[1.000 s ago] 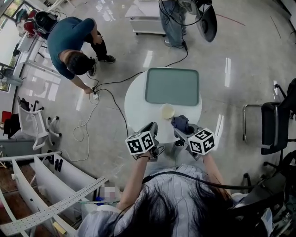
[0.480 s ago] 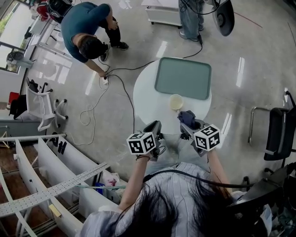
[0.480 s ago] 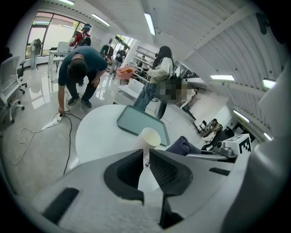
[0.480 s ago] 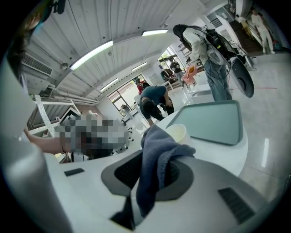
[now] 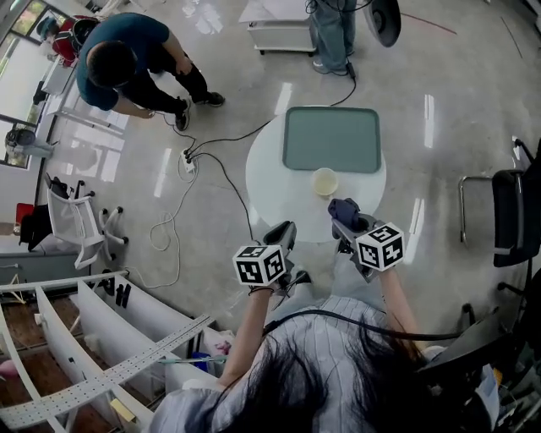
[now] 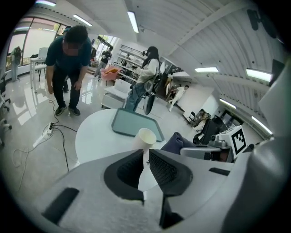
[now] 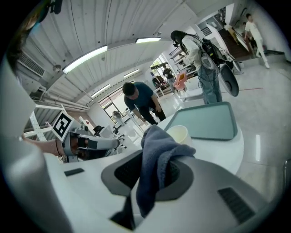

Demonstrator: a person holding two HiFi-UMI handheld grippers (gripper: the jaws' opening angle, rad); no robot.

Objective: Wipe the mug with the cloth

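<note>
A cream mug (image 5: 325, 182) stands upright on the round white table (image 5: 270, 182), just in front of a green tray (image 5: 331, 139). My right gripper (image 5: 342, 221) hovers at the table's near edge, shut on a dark blue cloth (image 5: 341, 208) that drapes over its jaws (image 7: 157, 154). The mug (image 7: 178, 134) shows just beyond that cloth, apart from it. My left gripper (image 5: 286, 228) hangs beside the table's near left edge, its jaws shut with nothing between them (image 6: 144, 154). Past them the mug (image 6: 146, 138) stands in line.
A person in a teal shirt (image 5: 118, 59) bends over at the far left near a power strip and cables (image 5: 188, 161) on the floor. Another person's legs (image 5: 334, 30) and a cart (image 5: 275, 21) are behind the table. A black chair (image 5: 516, 211) stands at the right.
The person in teal has left the power strip and moved to the far left. Both grippers and the mug keep their places relative to the table.
</note>
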